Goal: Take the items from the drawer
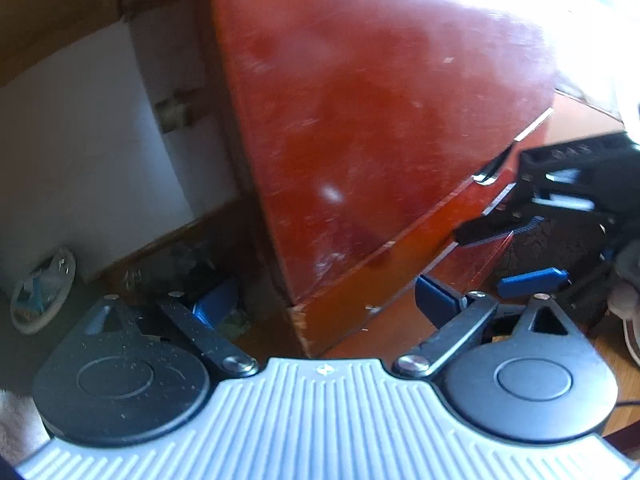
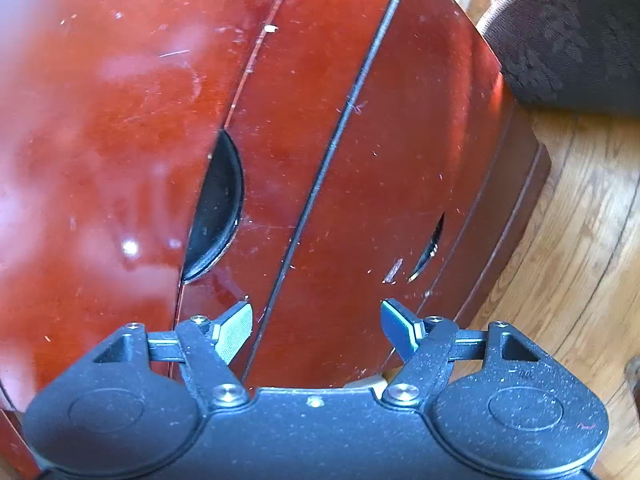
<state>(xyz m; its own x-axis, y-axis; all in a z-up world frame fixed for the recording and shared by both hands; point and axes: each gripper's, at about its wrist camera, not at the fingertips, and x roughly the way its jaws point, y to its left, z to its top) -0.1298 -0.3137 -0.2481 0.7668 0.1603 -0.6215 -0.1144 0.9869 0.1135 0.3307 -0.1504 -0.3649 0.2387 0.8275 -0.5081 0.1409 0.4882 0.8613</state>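
Note:
A glossy red-brown wooden cabinet (image 1: 380, 120) fills both views. In the right wrist view its upper drawer front (image 2: 280, 160) has a dark half-moon finger recess (image 2: 218, 204), and the lower drawer front (image 2: 380, 180) has a smaller recess (image 2: 430, 248). Both drawers look shut and nothing inside them shows. My right gripper (image 2: 318, 328) is open and empty, close in front of the upper drawer and just below its recess. The left wrist view shows the right gripper (image 1: 516, 254) at the drawer fronts. My left gripper (image 1: 326, 302) is open and empty, straddling the cabinet's near corner.
A wooden plank floor (image 2: 560, 260) lies to the right of the cabinet. A round dark patterned cushion seat (image 2: 568, 40) stands beside it. Left of the cabinet are a white wall (image 1: 80, 140), clutter on the floor and a round plate-like object (image 1: 42, 292).

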